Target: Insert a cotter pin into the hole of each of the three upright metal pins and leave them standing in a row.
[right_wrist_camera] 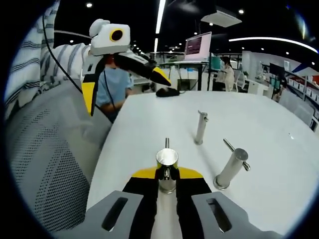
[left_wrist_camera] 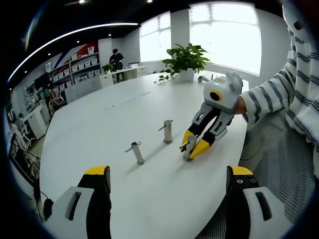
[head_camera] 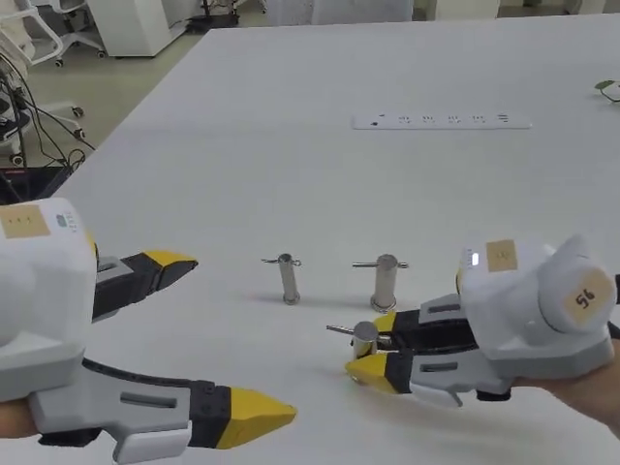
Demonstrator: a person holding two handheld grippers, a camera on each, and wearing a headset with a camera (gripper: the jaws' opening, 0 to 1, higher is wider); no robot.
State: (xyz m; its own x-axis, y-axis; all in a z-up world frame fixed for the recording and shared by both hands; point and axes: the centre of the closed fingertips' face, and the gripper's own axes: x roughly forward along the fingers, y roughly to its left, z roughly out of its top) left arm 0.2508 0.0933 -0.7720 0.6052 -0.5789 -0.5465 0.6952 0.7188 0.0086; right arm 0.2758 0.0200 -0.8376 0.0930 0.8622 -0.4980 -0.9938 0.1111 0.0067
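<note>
Three short upright metal pins stand on the white table (head_camera: 291, 165), each with a thin cotter pin through its head. The far two, the left pin (head_camera: 288, 279) and the middle pin (head_camera: 386, 281), stand free. My right gripper (head_camera: 374, 347) is shut on the nearest pin (head_camera: 365, 337), whose cotter pin sticks out to the left. In the right gripper view the jaws pinch that pin (right_wrist_camera: 167, 169), with the other two (right_wrist_camera: 201, 128) (right_wrist_camera: 232, 167) beyond. My left gripper (head_camera: 218, 339) hangs open at the lower left, apart from the pins (left_wrist_camera: 137, 153) (left_wrist_camera: 168, 131) (left_wrist_camera: 189, 148).
A white power strip (head_camera: 441, 121) lies far back on the table. A potted plant (left_wrist_camera: 185, 59) stands at the table's far end. A laptop (right_wrist_camera: 197, 47) and a dark mouse (right_wrist_camera: 167, 92) sit beyond. A mesh chair (right_wrist_camera: 45, 164) stands by the table's near edge.
</note>
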